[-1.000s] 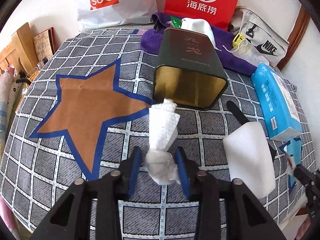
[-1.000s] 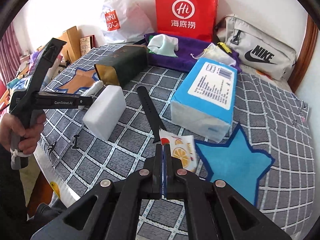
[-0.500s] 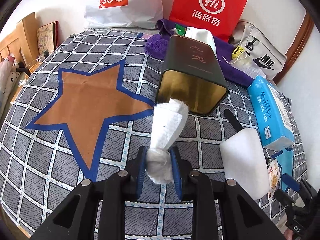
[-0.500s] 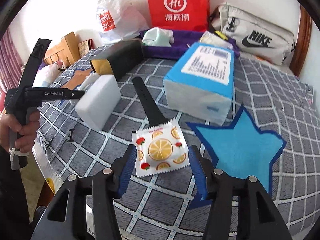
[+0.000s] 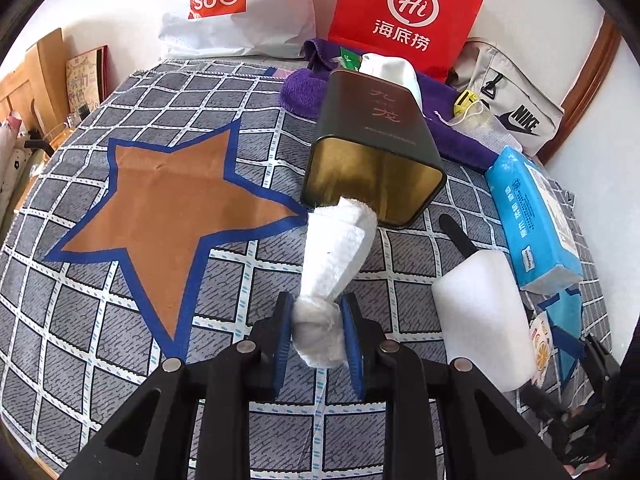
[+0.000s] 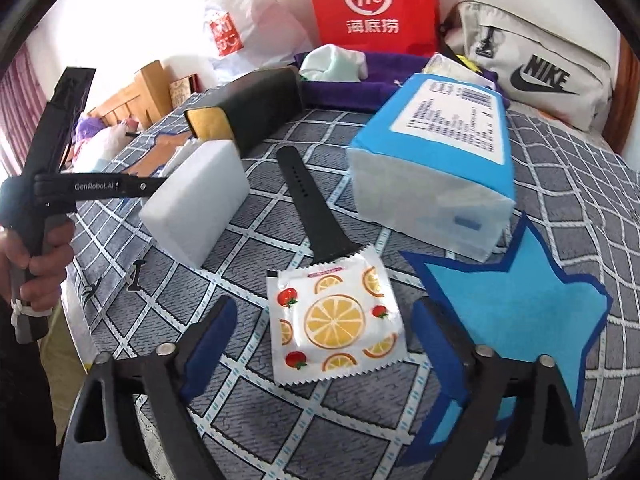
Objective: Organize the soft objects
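Left view: the left gripper (image 5: 316, 330) pinches a rolled white towel (image 5: 334, 264), whose far end hides part of the tin's (image 5: 374, 152) mouth.

Right view: the right gripper (image 6: 322, 330) has just been opening and stands wide around a fruit-print packet (image 6: 336, 320), apparently untouched, on the checked cloth (image 6: 256, 412).

My left camera is sitting just behind my left tongs (image 5: 316, 330), looking steeply down and forward across the checked bedspread (image 5: 120, 344) toward the wall, close to the cloth. My right camera is riding behind my right tongs (image 6: 324, 332), tilting down likewise, facing the same wall from further right. Both are taking in the white foam block (image 5: 480, 320) (image 6: 200, 196), the dark tin (image 5: 376, 152) (image 6: 248, 112), the blue tissue pack (image 5: 532, 220) (image 6: 436, 168) and the red bag (image 5: 404, 12) (image 6: 372, 0).
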`<state>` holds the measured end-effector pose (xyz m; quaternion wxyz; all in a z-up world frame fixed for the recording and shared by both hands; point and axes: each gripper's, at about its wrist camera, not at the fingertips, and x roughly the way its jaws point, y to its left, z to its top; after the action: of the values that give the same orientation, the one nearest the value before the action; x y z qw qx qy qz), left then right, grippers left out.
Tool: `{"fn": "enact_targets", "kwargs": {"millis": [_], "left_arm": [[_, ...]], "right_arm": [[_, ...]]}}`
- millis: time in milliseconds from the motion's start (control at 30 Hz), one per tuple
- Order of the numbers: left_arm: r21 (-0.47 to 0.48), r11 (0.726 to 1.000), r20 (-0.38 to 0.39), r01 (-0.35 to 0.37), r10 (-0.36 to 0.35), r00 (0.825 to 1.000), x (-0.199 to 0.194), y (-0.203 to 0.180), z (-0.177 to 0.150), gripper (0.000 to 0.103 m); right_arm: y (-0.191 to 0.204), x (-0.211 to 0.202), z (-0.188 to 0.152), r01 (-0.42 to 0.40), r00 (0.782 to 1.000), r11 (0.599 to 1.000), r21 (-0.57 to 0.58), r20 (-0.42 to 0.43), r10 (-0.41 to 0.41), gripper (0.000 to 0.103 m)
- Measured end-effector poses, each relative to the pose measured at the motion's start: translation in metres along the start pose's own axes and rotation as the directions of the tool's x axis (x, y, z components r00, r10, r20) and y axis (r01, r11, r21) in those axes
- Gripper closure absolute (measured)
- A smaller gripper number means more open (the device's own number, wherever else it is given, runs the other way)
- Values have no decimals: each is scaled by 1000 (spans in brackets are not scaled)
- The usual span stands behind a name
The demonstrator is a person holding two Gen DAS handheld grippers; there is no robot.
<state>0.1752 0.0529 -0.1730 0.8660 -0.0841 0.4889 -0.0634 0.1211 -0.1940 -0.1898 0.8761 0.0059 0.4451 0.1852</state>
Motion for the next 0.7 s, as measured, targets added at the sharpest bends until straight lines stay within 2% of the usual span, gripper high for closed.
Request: {"fn": "enact_targets", "kwargs": {"millis": [167, 333, 533, 633, 700], "left_arm": [[-16, 999, -1, 40, -40, 999, 0, 4, 0, 79], [-10, 999, -3, 45, -45, 999, 1, 5, 0, 79], [-1, 999, -4, 42, -42, 999, 0, 5, -1, 79], [-6, 999, -14, 52, -52, 999, -2, 6, -2, 79], [-6, 999, -21, 50, -50, 999, -3, 5, -3, 79]], "right_arm": [[7, 10, 2, 13, 999, 999, -38, -48, -15, 0], [16, 15, 2, 54, 995, 995, -88, -73, -60, 0], [16, 15, 1, 68, 995, 994, -81, -67, -74, 0], [17, 14, 1, 92, 993, 993, -72, -64, -97, 3], [15, 12, 1, 107, 992, 993, -52, -61, -110, 13]]}}
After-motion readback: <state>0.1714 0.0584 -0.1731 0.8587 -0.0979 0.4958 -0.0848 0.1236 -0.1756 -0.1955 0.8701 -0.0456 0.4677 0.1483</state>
